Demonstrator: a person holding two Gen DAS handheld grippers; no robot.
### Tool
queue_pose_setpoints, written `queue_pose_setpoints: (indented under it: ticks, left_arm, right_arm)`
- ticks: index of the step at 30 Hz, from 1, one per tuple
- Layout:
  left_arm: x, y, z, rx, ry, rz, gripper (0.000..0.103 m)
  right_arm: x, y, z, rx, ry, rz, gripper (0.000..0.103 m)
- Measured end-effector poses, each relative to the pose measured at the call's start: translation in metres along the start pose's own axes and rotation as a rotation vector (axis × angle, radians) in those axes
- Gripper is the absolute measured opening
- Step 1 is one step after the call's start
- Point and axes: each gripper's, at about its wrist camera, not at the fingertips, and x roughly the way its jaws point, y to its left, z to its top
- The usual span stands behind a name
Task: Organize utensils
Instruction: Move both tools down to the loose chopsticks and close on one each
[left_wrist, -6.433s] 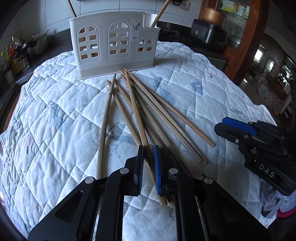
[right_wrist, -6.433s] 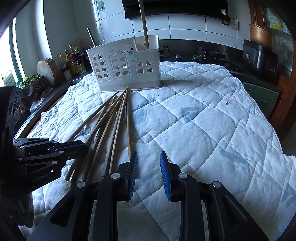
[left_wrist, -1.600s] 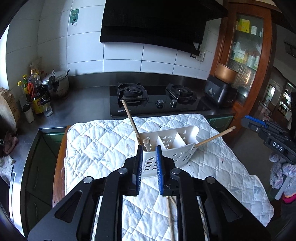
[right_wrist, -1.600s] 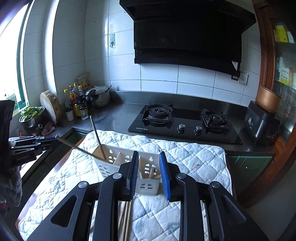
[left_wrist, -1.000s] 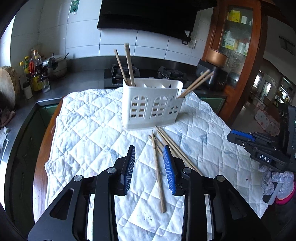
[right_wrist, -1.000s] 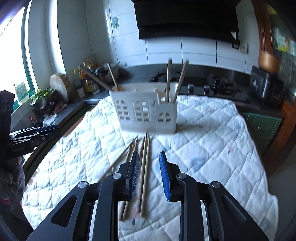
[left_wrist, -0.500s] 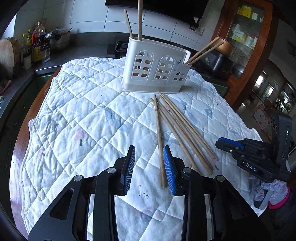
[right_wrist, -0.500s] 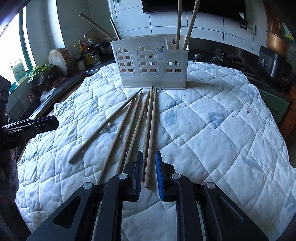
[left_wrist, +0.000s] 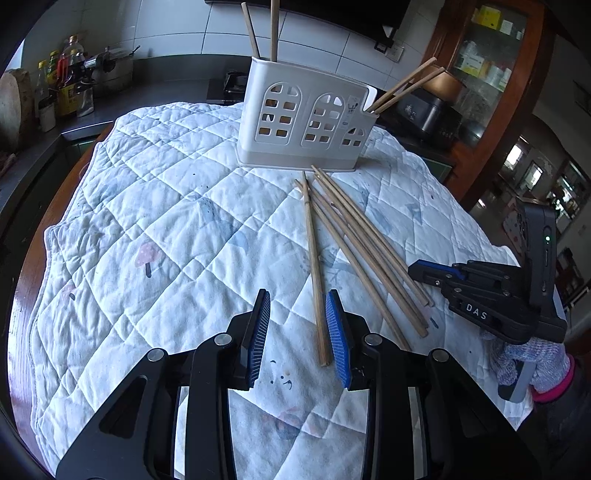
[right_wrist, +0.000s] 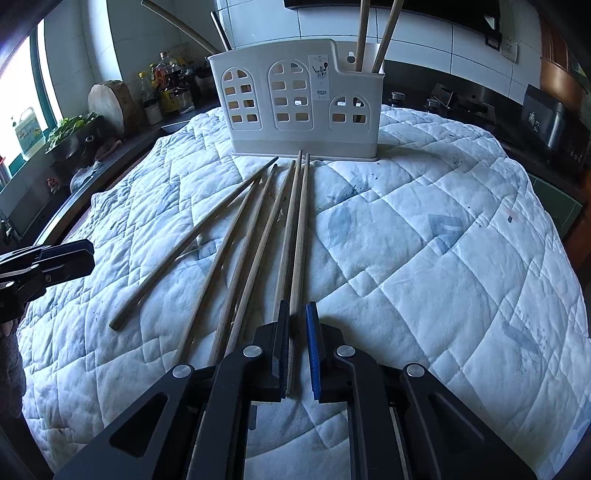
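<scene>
- Chopsticks (right_wrist: 258, 236) lie fanned on the quilted cloth (right_wrist: 424, 240) over the tabletop, far tips just short of the white utensil holder (right_wrist: 299, 107); four more stand inside it.
- Cloth to the right of the fan is bare out to its edge.
- Right gripper (right_wrist: 297, 347) has narrowed since half a second ago, jaws close around the rightmost chopstick (right_wrist: 299, 236); contact unclear.
- Left gripper (left_wrist: 297, 336) stays released, one chopstick (left_wrist: 314, 266) ending between its jaws.

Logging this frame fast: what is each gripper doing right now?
Left gripper: open, empty, one chopstick lying between its fingers.
Right gripper: narrowed around the rightmost chopstick, gap visible; grip cannot be told.
</scene>
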Motion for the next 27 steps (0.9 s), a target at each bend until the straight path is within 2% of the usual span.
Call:
queue_pose_setpoints:
  ticks: [9,18,27]
  left_arm:
    - [0.014,-0.013,-0.005,0.033,0.03,-0.011,0.032]
    - [0.037,-0.023,-0.005,0.057,0.06,0.013,0.032]
    - [0.055,-0.022,0.0,0.038,0.084,0.03,0.03]
  right_arm:
    - [0.01,0.007,0.0,-0.043,0.01,-0.037,0.009]
    - [0.008,0.003,-0.001,-0.027,0.005,-0.017,0.008]
    - [0.007,0.001,0.0,-0.014,0.002,-0.006,0.008]
